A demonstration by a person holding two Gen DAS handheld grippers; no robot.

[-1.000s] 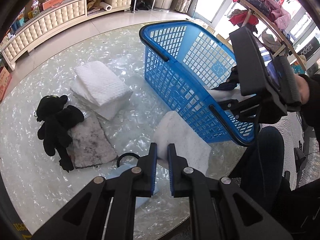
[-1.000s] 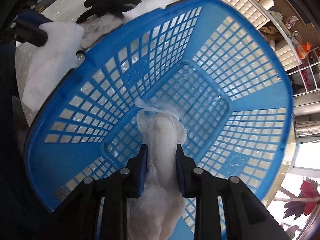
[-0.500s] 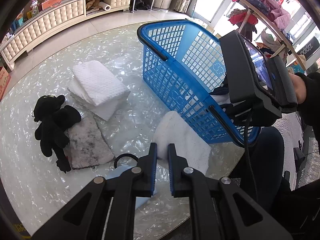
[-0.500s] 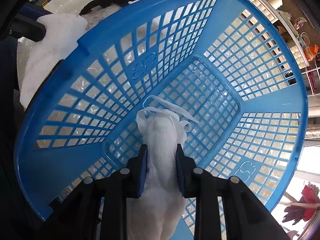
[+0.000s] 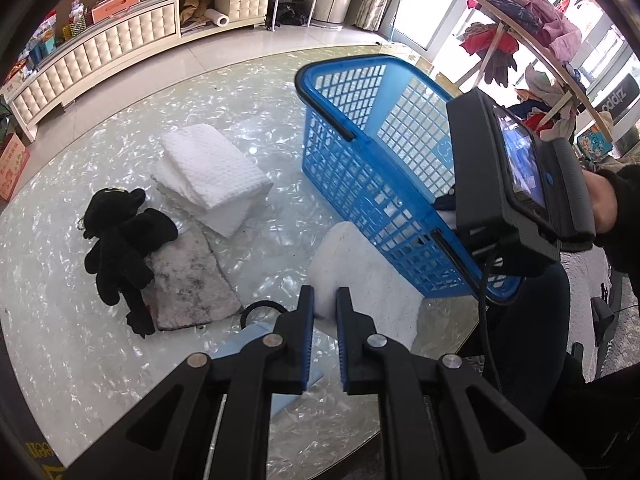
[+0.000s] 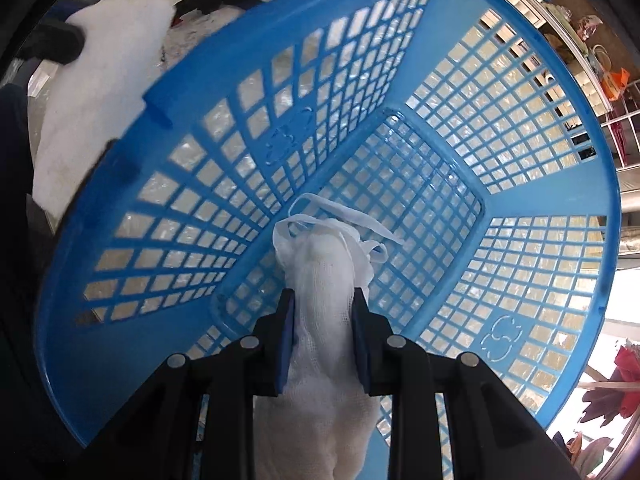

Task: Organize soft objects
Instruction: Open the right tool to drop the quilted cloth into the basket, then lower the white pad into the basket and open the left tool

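Observation:
A blue mesh basket [image 5: 360, 184] stands on the glass table, near its right edge. My right gripper [image 6: 323, 300] points down into it, shut on a bunched white gauze cloth [image 6: 320, 272] whose loose straps hang just over the basket floor [image 6: 420, 184]. My left gripper [image 5: 325, 308] is shut on the near corner of a white foam pad [image 5: 360, 280] that leans against the basket's outer wall. The same pad [image 6: 92, 92] shows outside the basket in the right wrist view. A black plush toy [image 5: 120, 240] lies at the left, partly on a grey stained pad [image 5: 188, 280].
Folded white waffle towels [image 5: 208, 176] lie left of the basket. A pale blue flat item with a black ring [image 5: 260, 316] sits under my left gripper. The table's edge [image 5: 400, 420] runs close at the lower right, beside the person's leg. A cream cabinet [image 5: 120, 48] stands behind.
My right gripper has sunk a little deeper into the basket with the gauze cloth. The left gripper and the foam pad have stayed put.

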